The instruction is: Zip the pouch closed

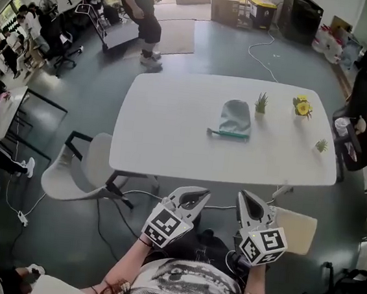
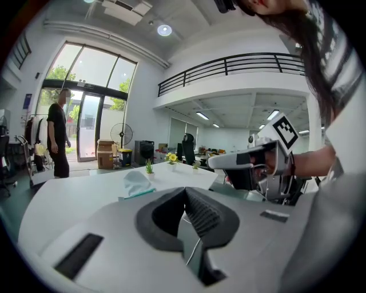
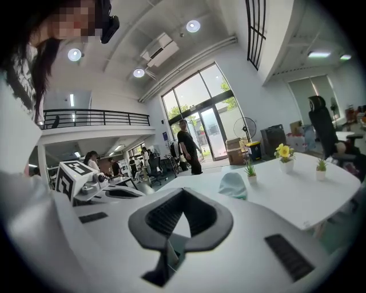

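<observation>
A grey-green pouch [image 1: 235, 118] with a teal zipper edge lies flat near the middle of the white table [image 1: 172, 129]. It also shows far ahead in both gripper views, as the pouch [image 2: 136, 182] and the pouch [image 3: 233, 184]. My left gripper [image 1: 195, 193] and right gripper [image 1: 247, 197] hover side by side close to my body, short of the table's near edge and well apart from the pouch. The left gripper [image 2: 184, 190] has its jaws closed tip to tip with nothing between them. So does the right gripper [image 3: 183, 191].
On the table's far right stand a green plant [image 1: 261, 103], a yellow flower pot [image 1: 302, 106] and a small plant [image 1: 321, 145]. A grey chair [image 1: 80, 168] sits at the table's left, a tan seat [image 1: 295, 230] at its right. A person [image 1: 142, 15] stands beyond the table.
</observation>
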